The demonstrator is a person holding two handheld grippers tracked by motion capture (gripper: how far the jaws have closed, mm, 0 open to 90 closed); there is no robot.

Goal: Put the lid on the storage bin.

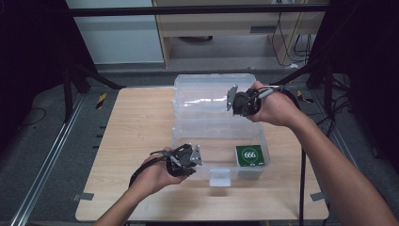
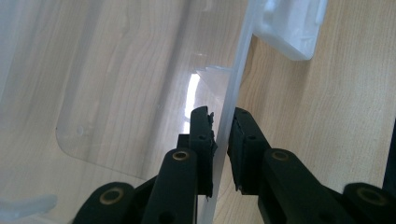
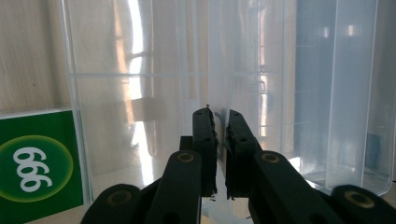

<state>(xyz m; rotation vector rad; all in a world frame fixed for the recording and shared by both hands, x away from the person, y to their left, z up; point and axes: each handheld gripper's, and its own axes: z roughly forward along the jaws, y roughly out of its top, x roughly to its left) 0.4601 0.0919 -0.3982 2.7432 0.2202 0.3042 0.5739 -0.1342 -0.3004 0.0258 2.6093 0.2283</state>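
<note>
A clear plastic box (image 1: 175, 136) stands on the wooden table with its lid (image 1: 207, 94) raised at the back. Inside, at the front right, lies a green card (image 1: 250, 155) marked 666, which also shows in the right gripper view as the green card (image 3: 37, 165). My left gripper (image 1: 194, 157) is at the box's front left, and its jaws (image 2: 223, 122) are shut on the thin clear front wall (image 2: 236, 74). My right gripper (image 1: 231, 98) is at the lid's right side, with its jaws (image 3: 220, 114) shut on the lid's clear edge (image 3: 229, 70).
A white latch (image 1: 220, 177) hangs at the middle of the box's front, seen close up as the latch (image 2: 292, 28). Bare table (image 1: 136, 136) lies left of the box. Black frame legs (image 1: 70, 89) and cables (image 1: 329, 108) flank the table's far corners.
</note>
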